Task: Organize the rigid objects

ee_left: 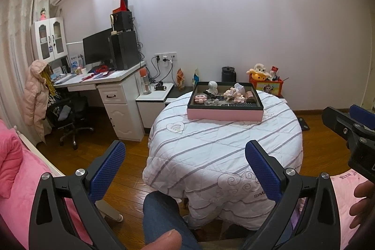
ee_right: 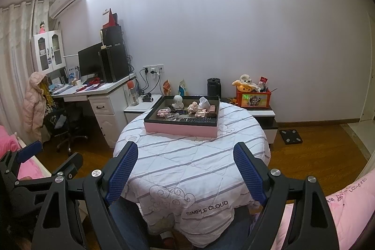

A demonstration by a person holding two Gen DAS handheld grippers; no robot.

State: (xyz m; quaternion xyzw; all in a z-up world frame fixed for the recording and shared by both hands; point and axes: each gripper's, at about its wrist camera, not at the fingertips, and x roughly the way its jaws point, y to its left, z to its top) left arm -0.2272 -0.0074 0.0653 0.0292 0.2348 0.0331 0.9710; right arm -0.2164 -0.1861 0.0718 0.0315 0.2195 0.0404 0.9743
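Left wrist view shows the left hand-held gripper (ee_left: 185,161) spread wide with nothing between its blue pads, short of the pink tray (ee_left: 225,114). The tray sits on the quilt-covered round desk (ee_left: 211,151) and holds a white figurine (ee_left: 212,86), a remote control (ee_left: 238,105) and small pink items. The right hand-held gripper (ee_right: 185,162) likewise gapes empty, short of the tray.

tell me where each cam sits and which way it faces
Left wrist: on the left gripper, jaws open, facing the pink tray on the round table; a jeans knee, fingers and the right gripper show.
Right wrist: on the right gripper, jaws open, same tray; the left gripper shows.
Shared: tray, table, desk.
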